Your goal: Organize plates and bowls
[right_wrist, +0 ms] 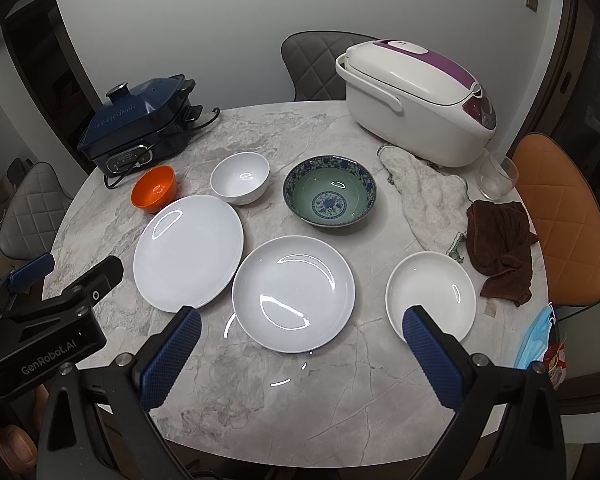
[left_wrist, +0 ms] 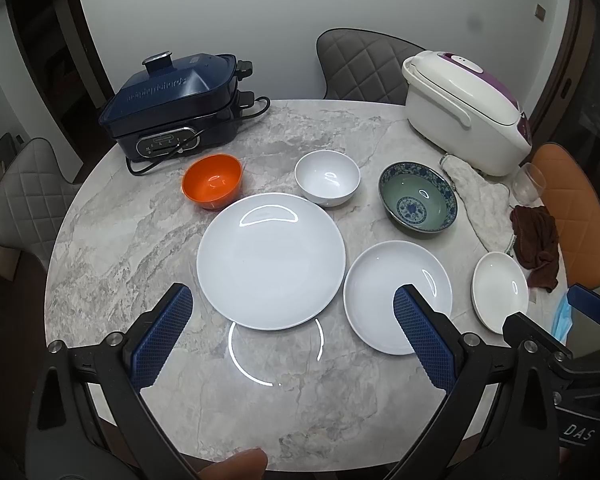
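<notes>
White "GenRobot.AI" lettering on left tongs [right_wrist: 70, 276] housing.

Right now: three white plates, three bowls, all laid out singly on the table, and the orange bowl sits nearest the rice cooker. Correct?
One error: the orange bowl sits by the dark blue cooker. The patterned bowl is nearest the rice cooker, as the right wrist view shows. The rest holds.

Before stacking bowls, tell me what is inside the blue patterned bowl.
The blue patterned bowl looks empty: its green inside and the blue medallion at the bottom show bare, with only a light glare. The near inner wall is hidden by its rim, so anything small there cannot be seen.
</notes>
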A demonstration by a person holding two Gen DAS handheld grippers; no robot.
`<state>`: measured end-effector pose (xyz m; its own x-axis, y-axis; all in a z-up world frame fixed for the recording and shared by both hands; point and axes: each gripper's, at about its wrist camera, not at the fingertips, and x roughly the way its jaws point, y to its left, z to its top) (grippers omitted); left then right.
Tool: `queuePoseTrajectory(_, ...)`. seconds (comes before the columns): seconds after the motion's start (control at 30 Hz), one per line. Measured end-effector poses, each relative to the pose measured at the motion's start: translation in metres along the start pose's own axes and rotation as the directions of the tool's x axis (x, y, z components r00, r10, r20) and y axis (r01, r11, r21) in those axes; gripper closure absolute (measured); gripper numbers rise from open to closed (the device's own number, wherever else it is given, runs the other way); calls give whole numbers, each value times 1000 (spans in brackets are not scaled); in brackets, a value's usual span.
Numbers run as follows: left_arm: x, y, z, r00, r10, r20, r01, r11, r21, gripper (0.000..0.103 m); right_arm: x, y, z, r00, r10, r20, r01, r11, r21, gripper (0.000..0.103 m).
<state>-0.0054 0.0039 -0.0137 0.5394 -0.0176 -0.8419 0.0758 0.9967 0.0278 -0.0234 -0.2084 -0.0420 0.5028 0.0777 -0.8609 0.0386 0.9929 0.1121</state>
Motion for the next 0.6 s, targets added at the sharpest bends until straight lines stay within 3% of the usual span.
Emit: queuePoseTrajectory(0.6,1,0,1,1000,0,-5,0,1000,-1,1,0,0,-1,1000,0,-1,0,1000,0,0)
